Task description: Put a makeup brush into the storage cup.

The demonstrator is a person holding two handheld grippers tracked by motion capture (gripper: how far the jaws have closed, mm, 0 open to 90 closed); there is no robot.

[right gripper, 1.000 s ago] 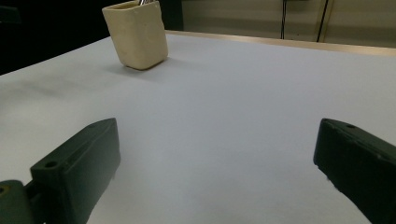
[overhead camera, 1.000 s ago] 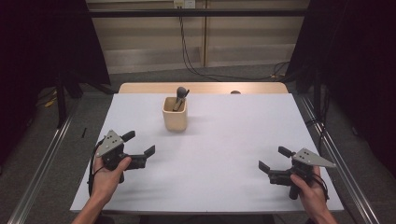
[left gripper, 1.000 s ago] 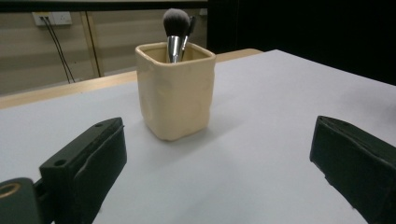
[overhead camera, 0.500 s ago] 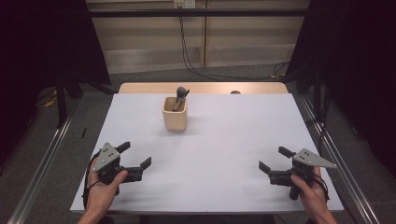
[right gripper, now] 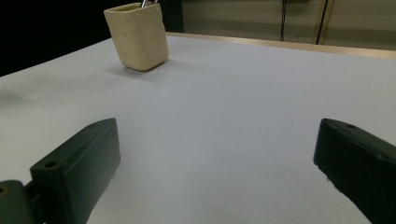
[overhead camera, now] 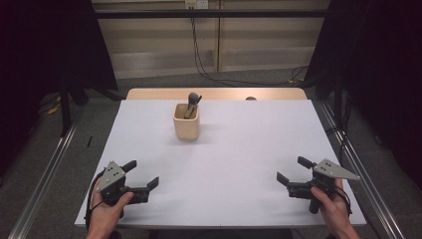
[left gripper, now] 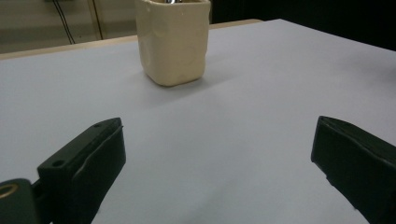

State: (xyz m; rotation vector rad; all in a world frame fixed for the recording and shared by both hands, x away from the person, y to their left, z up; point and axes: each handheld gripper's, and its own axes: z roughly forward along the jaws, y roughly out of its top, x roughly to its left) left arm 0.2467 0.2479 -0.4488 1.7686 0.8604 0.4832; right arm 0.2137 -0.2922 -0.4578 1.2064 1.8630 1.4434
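Note:
A cream square cup (overhead camera: 186,127) stands upright on the white table (overhead camera: 249,144), toward its far left-centre. A dark brush (overhead camera: 191,102) leans inside the cup. The cup also appears far ahead in the left gripper view (left gripper: 173,39) and at upper left in the right gripper view (right gripper: 137,35). My left gripper (overhead camera: 142,174) rests low at the table's front left, open, nothing between its jaws. My right gripper (overhead camera: 293,170) sits at the front right, open and empty as well. Both are well short of the cup.
A wooden strip (overhead camera: 214,93) borders the table's far edge, with a small dark object (overhead camera: 251,98) on it. Metal rails (overhead camera: 45,169) run along the floor on both sides. Cables (overhead camera: 204,59) hang at the back wall. Bare white surface lies between the grippers.
My left gripper has drawn back toward the front edge of the table and sunk lower. The right gripper has stayed where it was.

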